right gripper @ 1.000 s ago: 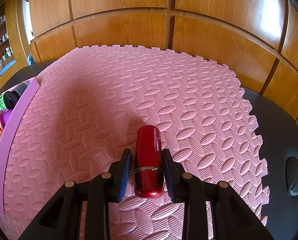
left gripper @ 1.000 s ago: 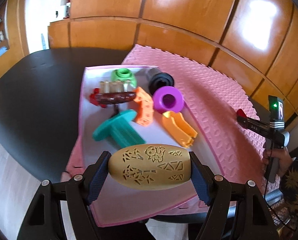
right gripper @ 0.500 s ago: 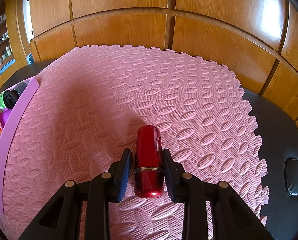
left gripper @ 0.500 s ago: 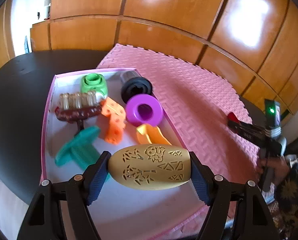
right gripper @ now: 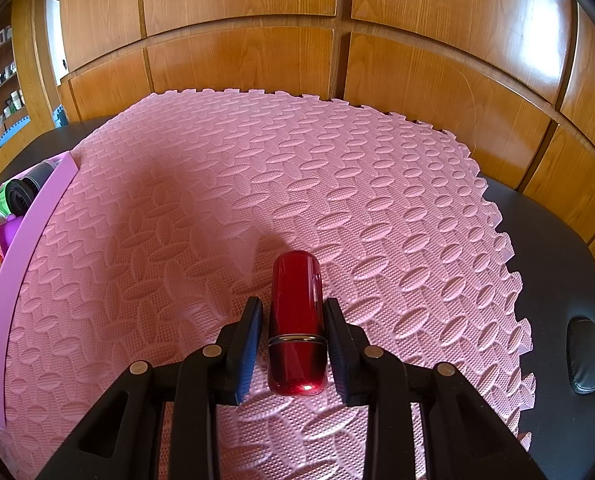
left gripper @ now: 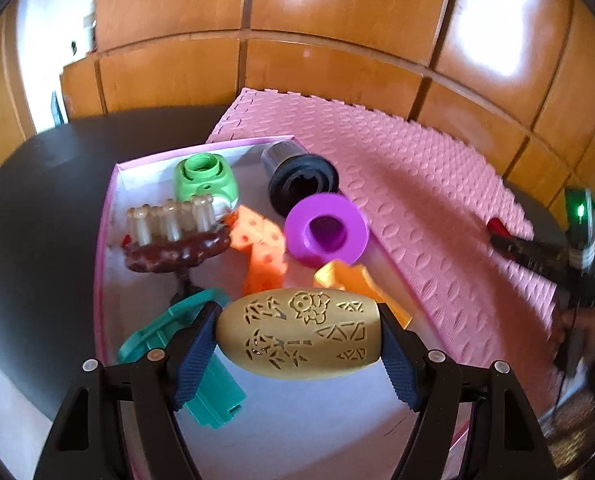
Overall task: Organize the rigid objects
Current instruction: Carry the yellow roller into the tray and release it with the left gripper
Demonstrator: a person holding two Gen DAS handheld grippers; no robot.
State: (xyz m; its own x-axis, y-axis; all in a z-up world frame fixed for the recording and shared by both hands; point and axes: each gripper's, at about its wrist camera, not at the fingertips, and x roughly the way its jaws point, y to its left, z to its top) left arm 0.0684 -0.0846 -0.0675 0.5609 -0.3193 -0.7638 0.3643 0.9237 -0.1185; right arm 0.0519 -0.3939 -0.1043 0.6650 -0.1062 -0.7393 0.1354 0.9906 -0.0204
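My left gripper (left gripper: 297,312) is shut on a yellow carved oval piece (left gripper: 297,334), gripped by its two ends and held above the near part of a pink-rimmed white tray (left gripper: 105,216). In the tray lie a green piece (left gripper: 205,178), a black cylinder (left gripper: 301,184), a purple ring (left gripper: 325,232), an orange holed block (left gripper: 263,248), a brown peg holder (left gripper: 173,236) and a teal piece (left gripper: 201,368). My right gripper (right gripper: 293,306) is shut on a glossy red capsule (right gripper: 296,320) just over the pink foam mat (right gripper: 297,184).
The tray's pink rim (right gripper: 29,248) borders the mat's left side. A black table (left gripper: 37,200) carries both, and a small black oval object (right gripper: 584,356) lies on it right of the mat. Wooden wall panels stand close behind. A person's hand shows at the far right of the left wrist view.
My left gripper has carried the yellow piece over the tray, so the tray's contents now sit closer and more centred. The right gripper and red capsule have not moved.
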